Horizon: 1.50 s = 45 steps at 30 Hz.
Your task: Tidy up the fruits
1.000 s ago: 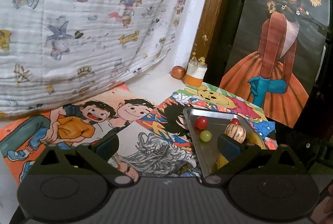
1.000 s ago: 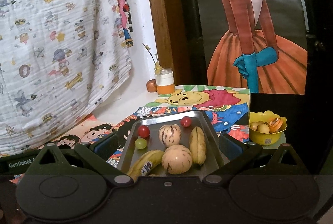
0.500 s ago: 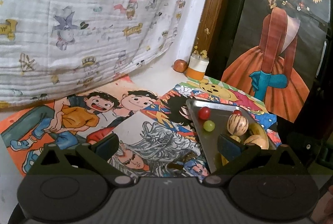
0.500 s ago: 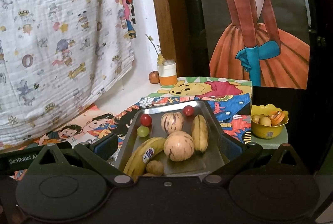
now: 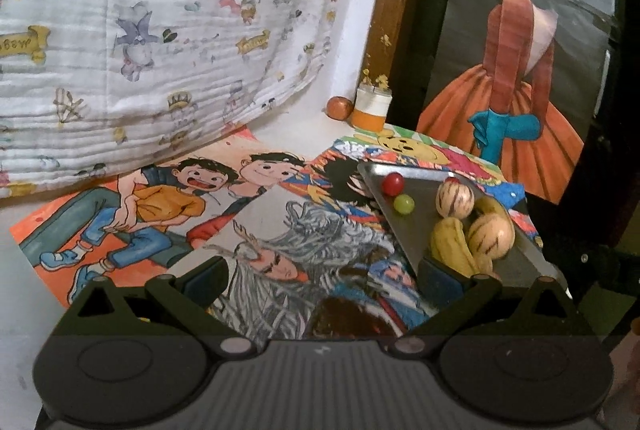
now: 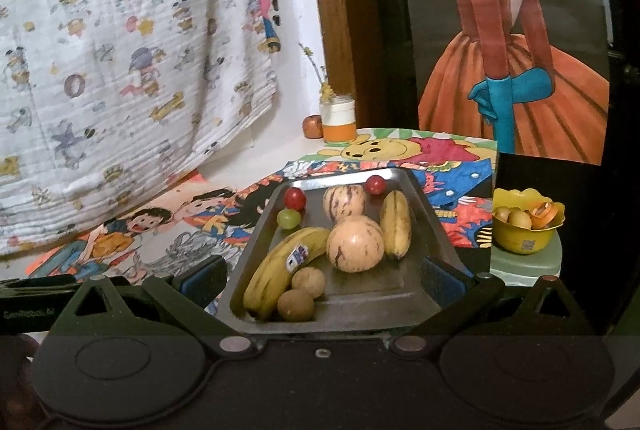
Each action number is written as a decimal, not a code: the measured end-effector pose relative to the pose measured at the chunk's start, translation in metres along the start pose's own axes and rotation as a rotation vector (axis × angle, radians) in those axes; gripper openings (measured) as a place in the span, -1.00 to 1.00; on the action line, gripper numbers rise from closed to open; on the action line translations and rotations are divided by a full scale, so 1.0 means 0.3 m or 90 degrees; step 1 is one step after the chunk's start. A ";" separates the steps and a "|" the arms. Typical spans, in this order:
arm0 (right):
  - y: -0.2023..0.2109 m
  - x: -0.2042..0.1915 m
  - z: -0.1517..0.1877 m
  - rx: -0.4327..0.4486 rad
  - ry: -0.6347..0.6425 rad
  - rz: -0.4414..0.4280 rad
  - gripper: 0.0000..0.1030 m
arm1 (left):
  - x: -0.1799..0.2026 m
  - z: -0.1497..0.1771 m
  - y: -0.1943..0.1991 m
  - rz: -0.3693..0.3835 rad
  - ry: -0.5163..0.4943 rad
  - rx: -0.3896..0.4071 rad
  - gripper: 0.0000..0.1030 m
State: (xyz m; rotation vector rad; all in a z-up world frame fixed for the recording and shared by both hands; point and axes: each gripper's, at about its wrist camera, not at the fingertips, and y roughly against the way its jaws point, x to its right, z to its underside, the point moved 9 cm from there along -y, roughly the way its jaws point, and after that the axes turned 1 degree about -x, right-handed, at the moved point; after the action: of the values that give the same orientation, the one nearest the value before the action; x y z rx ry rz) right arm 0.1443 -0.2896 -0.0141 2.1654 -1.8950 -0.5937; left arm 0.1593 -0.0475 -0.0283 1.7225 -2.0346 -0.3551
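Both claws (image 5: 320, 280) (image 6: 322, 280) gape, empty, above tray (image 6: 434, 230).

Fruit-crowded tray (image 6: 434, 226), bare drawings (image 5: 160, 214) left, yellow bowl (image 6: 524, 238) right

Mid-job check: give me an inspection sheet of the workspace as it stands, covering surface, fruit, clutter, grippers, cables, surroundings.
Surface: table covered with cartoon posters.
Job's things: metal tray holds a stickered banana, a second banana, two striped melons, two red cherry tomatoes, a green grape, two small brown fruits.
Clutter: yellow bowl of small fruit right of the table; jar and a reddish fruit at the back.
Grippers: left gripper open, empty; right gripper open, straddling the tray's near end.
Cables: nothing seen.
Surroundings: printed cloth, wooden frame, painted figure.
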 end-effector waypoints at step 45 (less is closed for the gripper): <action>-0.006 -0.067 0.094 -0.029 -0.014 -0.021 0.99 | -0.053 0.072 0.018 -0.001 0.006 -0.020 0.99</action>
State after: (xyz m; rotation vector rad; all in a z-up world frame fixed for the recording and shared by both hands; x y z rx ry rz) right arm 0.1321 -0.2666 -0.0368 2.1734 -1.8418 -0.6642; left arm 0.1461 -0.0330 -0.0471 1.7047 -2.0102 -0.3757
